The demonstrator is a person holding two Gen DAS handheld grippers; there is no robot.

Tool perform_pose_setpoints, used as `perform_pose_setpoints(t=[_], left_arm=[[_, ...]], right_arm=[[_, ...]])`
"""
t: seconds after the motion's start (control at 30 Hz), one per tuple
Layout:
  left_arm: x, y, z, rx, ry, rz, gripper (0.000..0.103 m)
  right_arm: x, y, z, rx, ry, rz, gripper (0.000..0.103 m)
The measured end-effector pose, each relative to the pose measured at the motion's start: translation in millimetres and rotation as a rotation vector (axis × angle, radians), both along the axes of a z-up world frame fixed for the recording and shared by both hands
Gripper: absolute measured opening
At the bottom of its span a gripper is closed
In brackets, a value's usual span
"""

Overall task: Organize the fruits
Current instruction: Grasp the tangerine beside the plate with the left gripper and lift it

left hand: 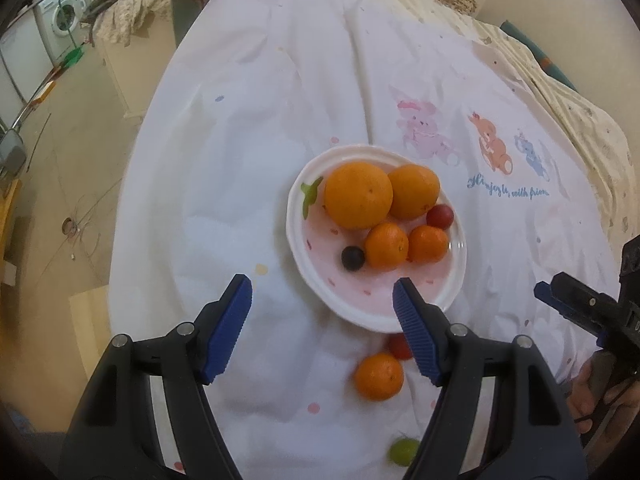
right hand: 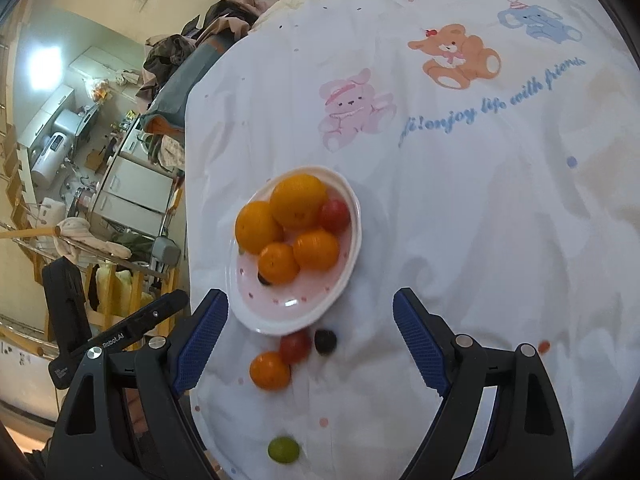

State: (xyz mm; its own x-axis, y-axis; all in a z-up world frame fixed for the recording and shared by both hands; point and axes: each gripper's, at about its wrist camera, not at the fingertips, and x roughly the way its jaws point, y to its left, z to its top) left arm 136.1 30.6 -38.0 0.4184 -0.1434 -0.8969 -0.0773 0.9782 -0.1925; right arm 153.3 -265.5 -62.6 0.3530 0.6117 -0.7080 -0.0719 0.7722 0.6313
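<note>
White bedding (left hand: pixel 280 80) printed with cartoon animals fills the left wrist view; a plate (left hand: pixel 316 300) of oranges sits at centre, one mandarin (left hand: pixel 378 376) below it. The left gripper (left hand: pixel 322 308) hangs with jaws apart, empty. From the right wrist, the right gripper (right hand: pixel 310 322) is equally spread and empty, a green grape (right hand: pixel 283 449) at bottom centre.

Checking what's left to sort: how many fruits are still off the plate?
4, all on the white printed cloth near the white pink-centred plate: small orange mandarin, red cherry tomato, dark round grape, green grape. Others may be hidden.
</note>
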Motion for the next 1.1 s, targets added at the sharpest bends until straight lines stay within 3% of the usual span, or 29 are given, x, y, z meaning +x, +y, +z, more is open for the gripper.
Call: perform_pose_setpoints(t=[0.37, 0.63, 0.77, 0.9, 1.1], left_arm=[[-29.6, -31.1, -17.8, 0.029, 0.073, -0.122, 0.070], [-36.7, -74.4, -51.3, 0.093, 0.190, -0.246, 0.069], [-36.5, -91.6, -69.2, 0.129, 0.224, -0.314, 0.053], [-34.0, -98.7, -74.7, 0.167, 0.222, -0.321, 0.048], [-34.6, -96.5, -70.5, 0.161, 0.202, -0.306, 0.039]], right_arm=[[-21.7, -5.1, -3.2, -0.010, 0.034, -0.028, 0.087], [-23.7, -7.0, -7.4, -0.010, 0.052, -0.053, 0.088], [-21.4, -6.2, -11.6, -0.001, 0.069, -0.048, 0.088], [-19.4, -4.1, -11.9, 0.001, 0.068, -0.043, 0.088], [-18.8, -1.5, -15.0, -0.004, 0.079, -0.033, 0.088]])
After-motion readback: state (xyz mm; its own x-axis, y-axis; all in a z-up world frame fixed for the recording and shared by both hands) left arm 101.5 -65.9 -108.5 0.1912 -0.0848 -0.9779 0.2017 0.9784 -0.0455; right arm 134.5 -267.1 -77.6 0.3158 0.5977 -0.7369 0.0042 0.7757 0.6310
